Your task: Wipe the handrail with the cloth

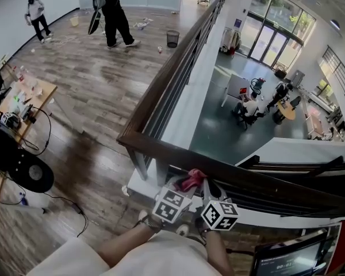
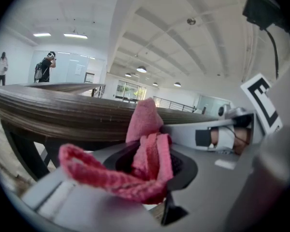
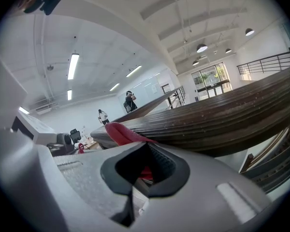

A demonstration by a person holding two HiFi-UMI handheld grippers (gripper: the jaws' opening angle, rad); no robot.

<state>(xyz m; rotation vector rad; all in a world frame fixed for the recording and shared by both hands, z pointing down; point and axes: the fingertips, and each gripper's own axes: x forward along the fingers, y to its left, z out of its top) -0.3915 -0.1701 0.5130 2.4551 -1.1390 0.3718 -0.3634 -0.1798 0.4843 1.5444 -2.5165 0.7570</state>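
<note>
The left gripper (image 1: 181,184) and the right gripper (image 1: 206,184), each bearing a cube (image 1: 171,204) of black-and-white square markers, are both clenching the pink cloth (image 1: 191,180) against the near edge of the dark wooden handrail (image 1: 161,148), right of its corner.

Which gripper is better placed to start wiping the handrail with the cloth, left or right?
Left, probably. The left gripper has its jaws shut on the bunched bulk of the pink cloth, right by the handrail. The right gripper pinches only a small red edge, so it suits support.
</note>
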